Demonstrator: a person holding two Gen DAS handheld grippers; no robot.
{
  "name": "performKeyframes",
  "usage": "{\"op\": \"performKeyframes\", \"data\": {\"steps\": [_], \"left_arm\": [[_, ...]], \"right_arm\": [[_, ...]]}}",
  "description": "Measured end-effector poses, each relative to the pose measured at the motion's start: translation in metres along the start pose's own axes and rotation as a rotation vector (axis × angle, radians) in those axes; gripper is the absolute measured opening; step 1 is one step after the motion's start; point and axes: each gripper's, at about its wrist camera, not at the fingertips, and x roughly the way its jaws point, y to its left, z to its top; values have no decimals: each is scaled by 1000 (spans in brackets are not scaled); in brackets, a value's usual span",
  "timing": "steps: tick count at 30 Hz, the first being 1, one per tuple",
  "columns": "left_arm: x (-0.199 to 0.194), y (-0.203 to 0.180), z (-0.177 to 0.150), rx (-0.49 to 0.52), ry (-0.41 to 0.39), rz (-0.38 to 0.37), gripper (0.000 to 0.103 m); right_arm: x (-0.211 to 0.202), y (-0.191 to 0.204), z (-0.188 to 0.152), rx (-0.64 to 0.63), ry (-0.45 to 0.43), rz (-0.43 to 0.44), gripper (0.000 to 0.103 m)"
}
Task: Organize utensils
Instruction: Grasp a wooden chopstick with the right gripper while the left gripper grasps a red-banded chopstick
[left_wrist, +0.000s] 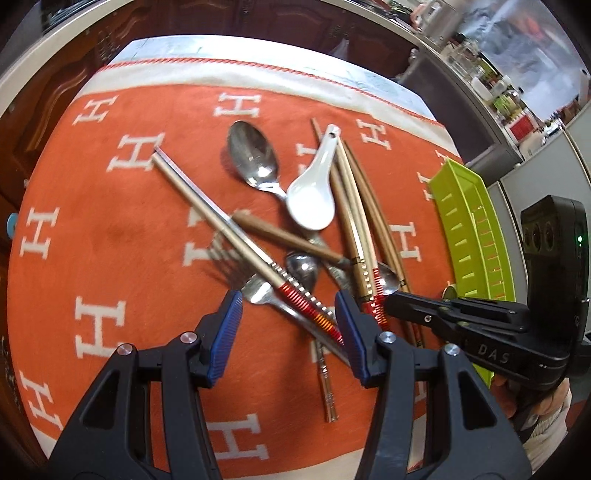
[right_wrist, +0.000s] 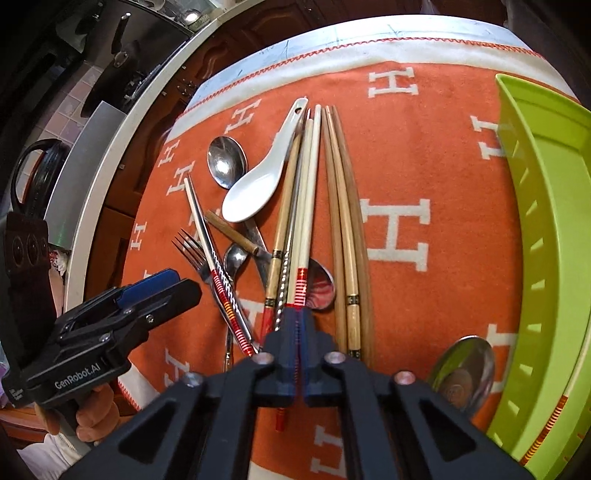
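A: What is in the green tray?
B: One chopstick with red and gold bands lies along its near wall; I see nothing else in it. The tray sits right of the right gripper, on the orange cloth over the worktop.

A: And the right jaws?
B: Pressed together on a white chopstick with a red banded end, which runs straight ahead of them.

A: The left gripper?
B: Its jaws stand apart, holding nothing; a red-banded chopstick and a fork lie between and ahead of them.

A: The other utensils?
B: Piled ahead of both jaws: white soup spoon, metal spoon, brown chopsticks. Another metal spoon lies beside the tray.
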Motion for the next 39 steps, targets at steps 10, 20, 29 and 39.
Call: {"op": "performKeyframes", "data": {"steps": [10,20,29,39], "left_arm": [[18,-32,13,82,54,-34,49],[45,-55,24,98,127,-6,28],[53,-69,22,131,131,22,6],[31,-48,12,64,92,1,5]], "right_arm": [[-2,-8,1,39,24,23,1],[-20,-8,-5,2,-24,-18,1],[-28,-12,-5,4,-50,-59,1],[-20,-17,9,3,-55,-119,9]]}}
